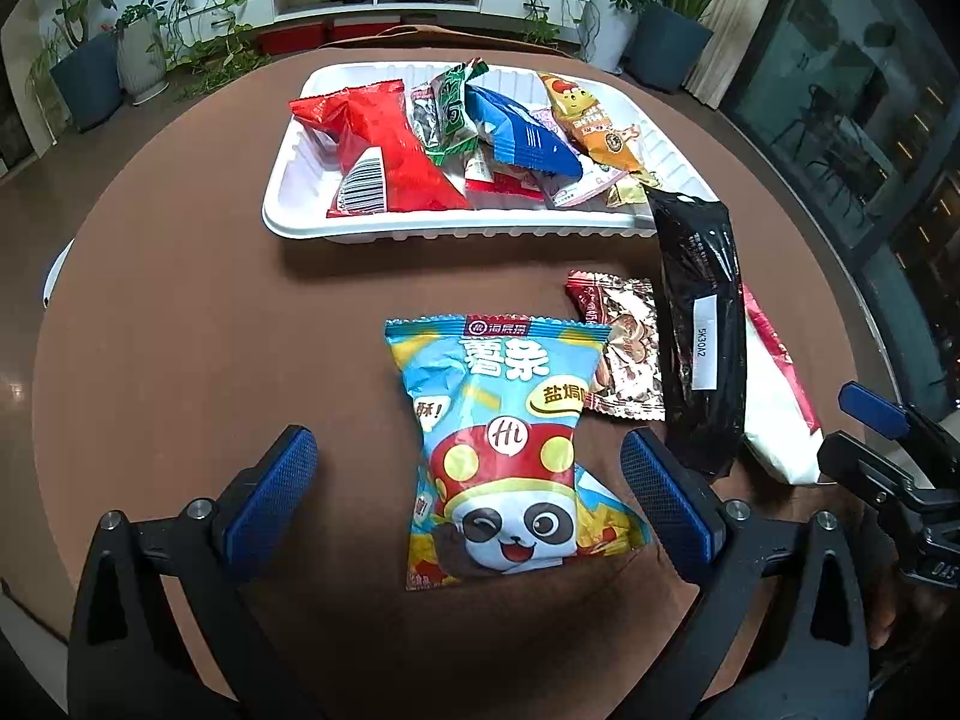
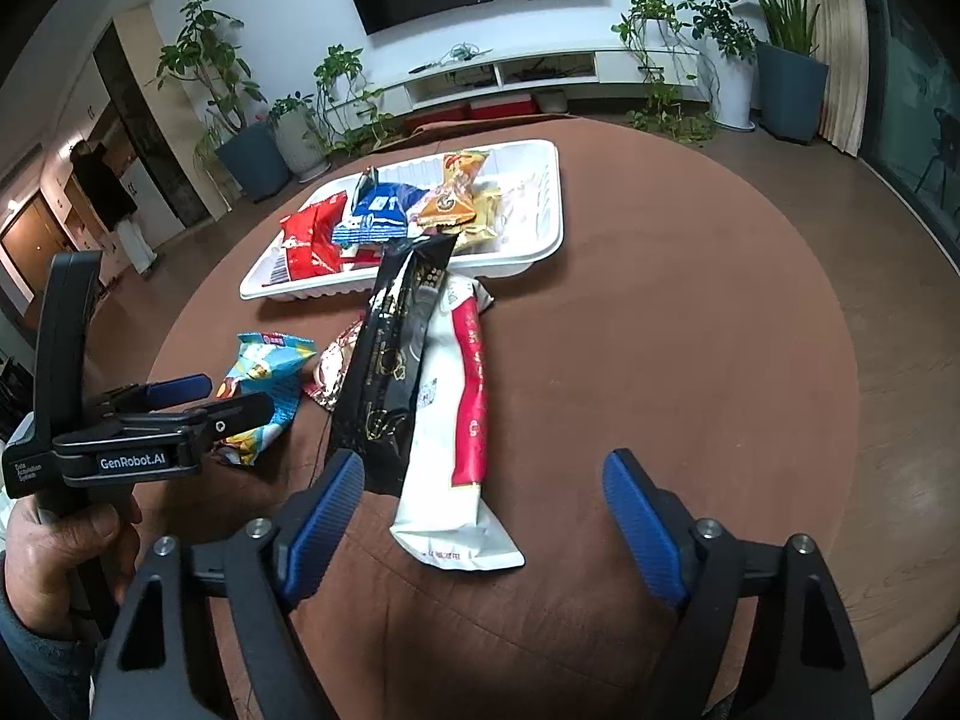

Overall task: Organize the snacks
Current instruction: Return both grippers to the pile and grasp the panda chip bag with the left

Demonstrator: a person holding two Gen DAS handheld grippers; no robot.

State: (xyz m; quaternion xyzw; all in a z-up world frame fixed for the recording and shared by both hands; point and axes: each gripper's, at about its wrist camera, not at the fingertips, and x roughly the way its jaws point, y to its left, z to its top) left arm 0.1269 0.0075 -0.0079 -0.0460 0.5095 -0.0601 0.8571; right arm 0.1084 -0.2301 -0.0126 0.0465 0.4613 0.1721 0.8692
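Observation:
A white tray (image 1: 288,204) at the far side of the round brown table holds several snack packs, among them a red one (image 1: 390,144) and a blue one (image 1: 522,132). On the table lie a light-blue panda chip bag (image 1: 504,444), a small brown nut packet (image 1: 630,354), a long black pack (image 1: 702,330) and a white-and-red pack (image 1: 774,402). My left gripper (image 1: 468,498) is open, its fingers either side of the panda bag's lower part. My right gripper (image 2: 486,516) is open, around the near end of the white-and-red pack (image 2: 450,438); the black pack (image 2: 390,360) lies beside it.
The tray (image 2: 540,246) has bare room at its right end. The left gripper (image 2: 180,408) and the hand holding it show at the left of the right wrist view. Potted plants, a TV and a low white shelf stand beyond the table.

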